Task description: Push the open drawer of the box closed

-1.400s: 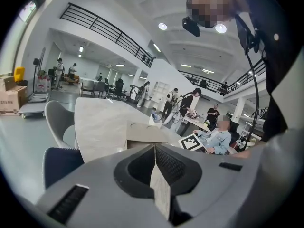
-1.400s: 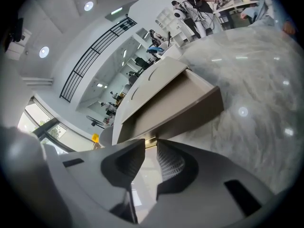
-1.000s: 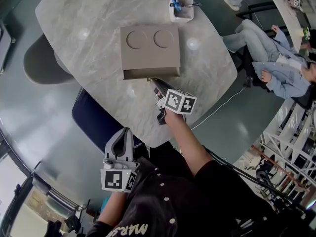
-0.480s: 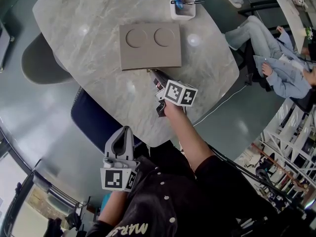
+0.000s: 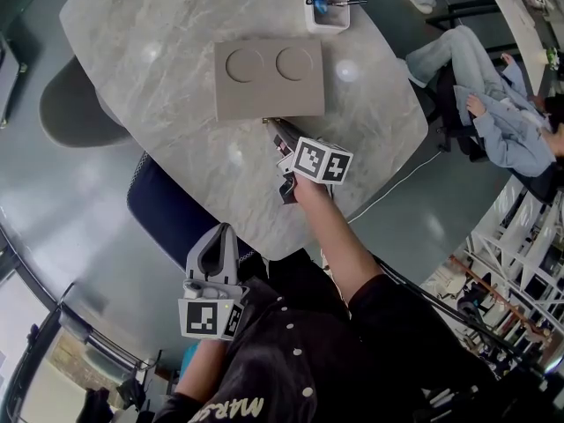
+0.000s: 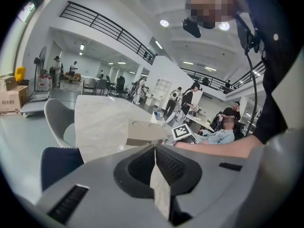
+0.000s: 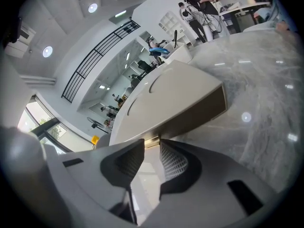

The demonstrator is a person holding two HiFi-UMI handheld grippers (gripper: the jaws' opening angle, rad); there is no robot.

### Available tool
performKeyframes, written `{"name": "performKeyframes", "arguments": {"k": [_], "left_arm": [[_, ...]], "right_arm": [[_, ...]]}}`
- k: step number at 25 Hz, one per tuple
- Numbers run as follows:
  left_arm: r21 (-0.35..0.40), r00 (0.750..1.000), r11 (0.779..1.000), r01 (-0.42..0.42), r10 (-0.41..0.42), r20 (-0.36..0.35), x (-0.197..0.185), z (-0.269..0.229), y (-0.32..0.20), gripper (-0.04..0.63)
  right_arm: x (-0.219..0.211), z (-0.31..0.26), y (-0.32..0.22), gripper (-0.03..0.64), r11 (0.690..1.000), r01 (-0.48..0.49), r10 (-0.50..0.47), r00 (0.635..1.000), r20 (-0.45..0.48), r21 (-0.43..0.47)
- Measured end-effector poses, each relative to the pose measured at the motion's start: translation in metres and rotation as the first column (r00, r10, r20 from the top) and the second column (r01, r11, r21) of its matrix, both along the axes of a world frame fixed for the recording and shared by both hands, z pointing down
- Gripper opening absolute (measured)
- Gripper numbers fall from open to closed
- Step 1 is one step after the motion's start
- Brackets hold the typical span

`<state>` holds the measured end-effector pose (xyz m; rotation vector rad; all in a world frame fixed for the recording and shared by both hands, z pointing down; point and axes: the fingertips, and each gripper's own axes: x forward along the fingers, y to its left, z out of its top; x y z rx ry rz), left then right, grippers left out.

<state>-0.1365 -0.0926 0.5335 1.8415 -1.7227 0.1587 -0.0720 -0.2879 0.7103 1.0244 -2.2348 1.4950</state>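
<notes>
Head view: the box is a flat taupe slab with two round dished recesses in its matte top. It lies on a rounded table of grey veined stone, polished enough to throw back the ceiling lights. A white square cup stands just beyond it. My right gripper has its tips against the box's near edge. The left gripper hangs off the table by the torso.

Left gripper view: the ribbed dark pads meet in a thin line, nothing between them. The box shows far ahead.

Right gripper view: the jaws stand narrowly apart and clamp nothing, tips up against the drawer front, a smooth brown face under the pale lid.

A second ago the drawer stuck out from the near side as a lighter ledge. Now it sits flush, and the right gripper has gone forward with it.
</notes>
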Motion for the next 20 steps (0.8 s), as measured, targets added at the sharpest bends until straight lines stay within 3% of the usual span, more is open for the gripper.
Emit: {"name": "performKeyframes", "arguments": {"k": [3,9,13,20], "left_arm": [[0.015,1.000,1.000,-0.001,0.000,0.004,0.001,-0.006,0.003,0.018],[0.051,1.000,0.999,-0.006,0.005,0.014,0.003,-0.018,0.008,0.018],[0.080,1.000,0.997,-0.011,0.009,0.024,0.003,-0.028,0.009,0.018],[0.163,0.999,0.986,-0.025,0.018,0.040,0.007,-0.059,0.004,0.018]], "right_arm": [[0.002,-0.004,0.008,0.091,1.000,0.018,-0.018,1.000,0.000,-0.004],[0.016,-0.007,0.030,0.043,0.999,0.042,-0.043,0.999,-0.009,-0.023],[0.024,-0.027,0.039,0.006,0.998,0.059,-0.059,0.998,-0.024,0.022],[0.041,-0.089,0.052,-0.002,0.988,0.081,-0.081,0.997,-0.012,0.128]]}}
